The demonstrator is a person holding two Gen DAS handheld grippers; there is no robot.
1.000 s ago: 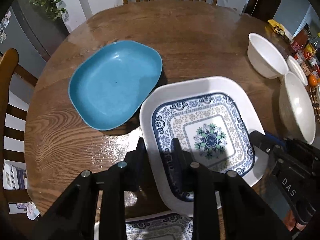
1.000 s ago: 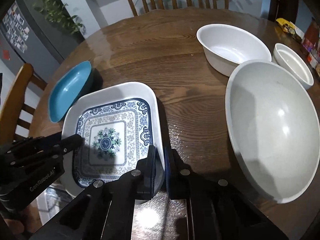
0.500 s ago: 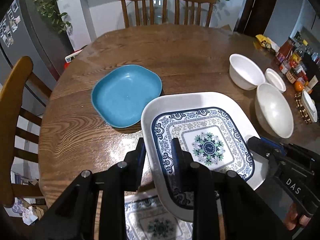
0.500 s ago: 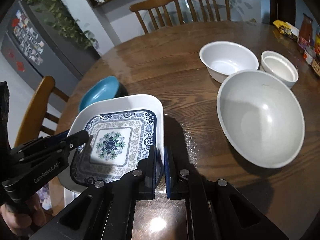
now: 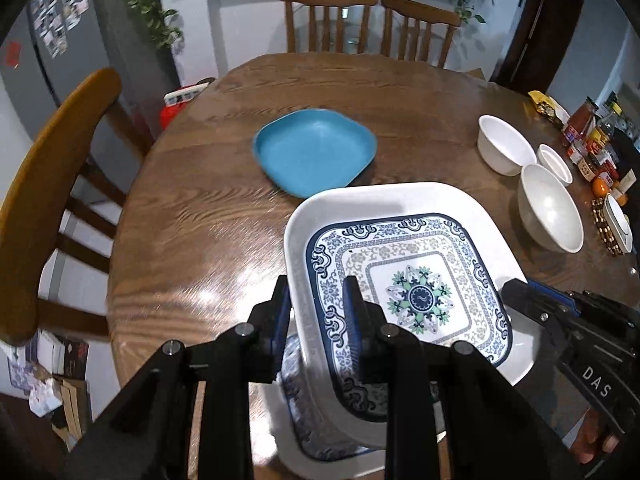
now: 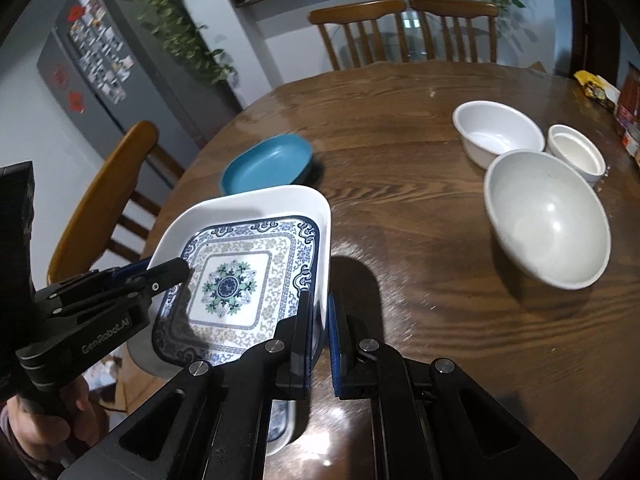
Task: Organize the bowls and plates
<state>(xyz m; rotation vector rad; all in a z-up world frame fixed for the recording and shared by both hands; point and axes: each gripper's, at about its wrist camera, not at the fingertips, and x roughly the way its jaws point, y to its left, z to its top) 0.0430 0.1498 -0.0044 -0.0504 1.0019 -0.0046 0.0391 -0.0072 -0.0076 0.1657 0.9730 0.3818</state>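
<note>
**Patterned plate held off the table by both grippers**

A square white plate with a blue floral pattern (image 5: pixel 408 276) was held tilted above a round wooden table (image 5: pixel 208 232), clear of its surface. The left gripper (image 5: pixel 316 304) was clamped on the plate's left rim, one finger inside the rim and one outside. The right gripper (image 6: pixel 318 320) was pinched tight on the opposite rim, its jaws nearly together with only the thin edge between them.

Directly under the held plate lay a second patterned plate (image 5: pixel 320 432), of which only a sliver showed. Beyond the held plate, toward the middle of the table, sat an empty blue plate (image 5: pixel 316 152). To the held plate's right stood three white bowls: a large bowl (image 6: pixel 548 220), a medium bowl (image 6: pixel 500 132) and a small bowl (image 6: pixel 576 152), the three close together.

The step in hand looked like carrying the plate to a stack. Which stack was meant could not be told; the next move would call for keeping both grips level, bringing the plate square over another plate and lowering it before letting go.

The lower plate's full outline was hidden by the held plate and gripper bodies. The condiments at the table's right edge were too small to identify. The near table edge was cut off.
</note>
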